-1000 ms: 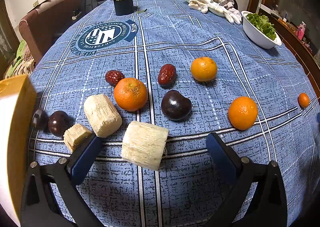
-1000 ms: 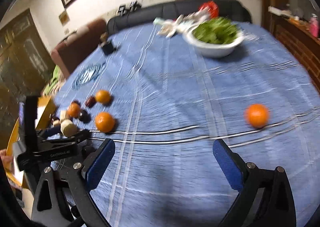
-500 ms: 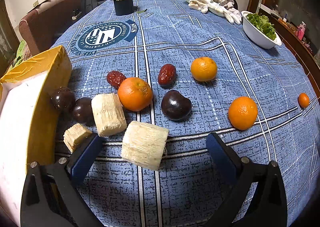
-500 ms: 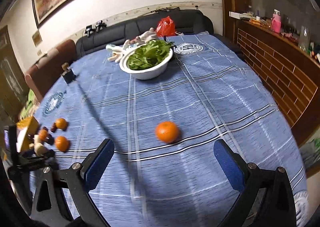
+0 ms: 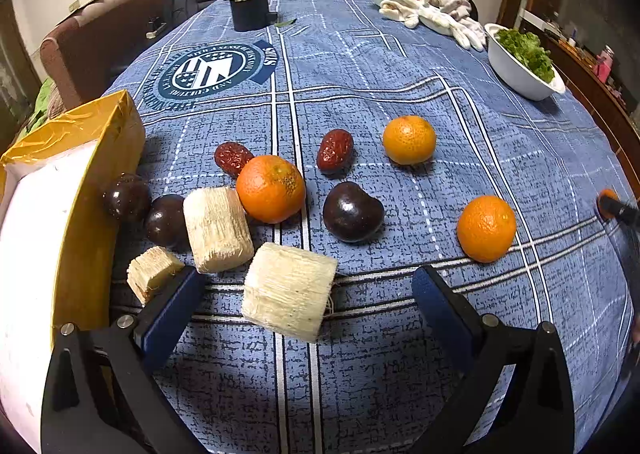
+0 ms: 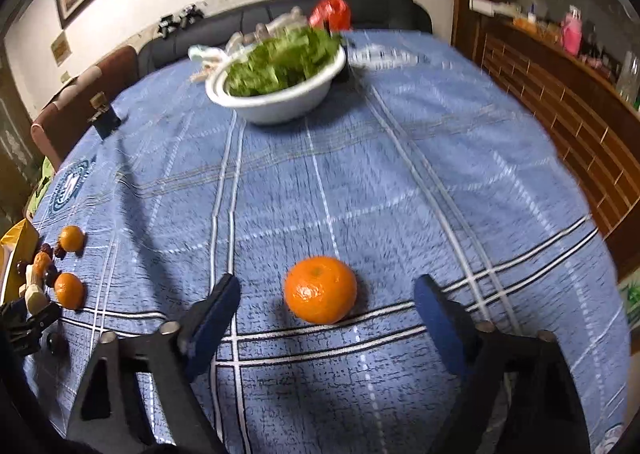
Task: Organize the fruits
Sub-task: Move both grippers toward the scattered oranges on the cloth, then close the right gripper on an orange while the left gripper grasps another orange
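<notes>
In the left wrist view my left gripper [image 5: 306, 294] stands open over the blue tablecloth, with a pale sugar cane chunk [image 5: 288, 290] lying loose between its fingers. Beyond it lie three oranges [image 5: 270, 188] [image 5: 409, 139] [image 5: 486, 228], a dark plum [image 5: 352, 211], two more plums [image 5: 166, 220], two red dates [image 5: 335, 150] and two other cane pieces [image 5: 218, 228]. In the right wrist view my right gripper [image 6: 326, 294] straddles a lone orange [image 6: 320, 290]. Its jaws are closing, and gaps remain on both sides of the fruit.
A yellow box [image 5: 100, 182] with a white inside stands at the left, against the plums. A white bowl of greens [image 6: 280, 102] sits further back, with white gloves [image 5: 432, 14] and a black holder [image 5: 250, 12] behind. A sofa rings the table's far edge.
The yellow box slid in from the left and pushed the plums and cane pieces rightward. My right gripper swung to the lone orange, came down around it, and its jaws narrowed.
</notes>
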`<action>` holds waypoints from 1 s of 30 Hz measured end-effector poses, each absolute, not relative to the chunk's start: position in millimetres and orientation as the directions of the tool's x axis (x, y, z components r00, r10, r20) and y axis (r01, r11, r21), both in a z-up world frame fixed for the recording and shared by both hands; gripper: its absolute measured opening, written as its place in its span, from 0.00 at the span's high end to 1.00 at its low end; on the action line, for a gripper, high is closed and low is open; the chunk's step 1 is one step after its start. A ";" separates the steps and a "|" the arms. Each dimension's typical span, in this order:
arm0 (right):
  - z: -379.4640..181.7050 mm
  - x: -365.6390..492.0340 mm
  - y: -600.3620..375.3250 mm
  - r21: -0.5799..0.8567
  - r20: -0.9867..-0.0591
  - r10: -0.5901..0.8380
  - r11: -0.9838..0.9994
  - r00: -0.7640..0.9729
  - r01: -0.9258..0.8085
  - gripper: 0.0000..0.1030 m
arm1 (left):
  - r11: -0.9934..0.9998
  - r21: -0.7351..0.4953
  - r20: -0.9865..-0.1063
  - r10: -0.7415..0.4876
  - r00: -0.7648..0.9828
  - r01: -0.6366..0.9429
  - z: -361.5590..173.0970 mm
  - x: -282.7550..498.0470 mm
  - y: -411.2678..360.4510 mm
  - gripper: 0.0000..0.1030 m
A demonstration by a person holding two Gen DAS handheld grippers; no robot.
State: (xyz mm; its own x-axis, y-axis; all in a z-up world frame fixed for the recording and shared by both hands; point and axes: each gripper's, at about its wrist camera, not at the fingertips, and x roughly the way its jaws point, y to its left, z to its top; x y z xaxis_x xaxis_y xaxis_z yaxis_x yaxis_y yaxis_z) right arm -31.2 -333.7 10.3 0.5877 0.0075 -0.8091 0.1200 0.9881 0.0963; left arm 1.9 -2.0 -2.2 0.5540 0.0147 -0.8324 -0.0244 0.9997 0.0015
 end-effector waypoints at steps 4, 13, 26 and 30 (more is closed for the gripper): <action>5.1 -32.0 -331.9 0.088 -0.801 0.000 0.989 0.599 0.118 0.30 | 0.997 0.004 -0.828 0.046 0.560 -0.077 -3.6 1.1 -4.5 0.00; 4.4 -34.8 -337.7 0.187 -0.754 0.074 0.977 0.653 0.105 0.45 | 0.957 0.011 -0.853 0.161 0.497 -0.291 -3.8 -2.4 -11.2 0.00; 7.3 -37.1 -344.6 0.288 -0.723 0.177 0.956 0.668 0.058 0.45 | 0.982 -0.021 -0.789 -0.131 0.601 0.187 34.7 -20.8 -65.5 0.00; 7.3 -37.8 -342.9 0.276 -0.724 0.170 0.960 0.669 0.055 0.45 | 0.965 -0.003 -0.821 -0.152 0.550 0.263 23.5 -3.3 -78.8 0.02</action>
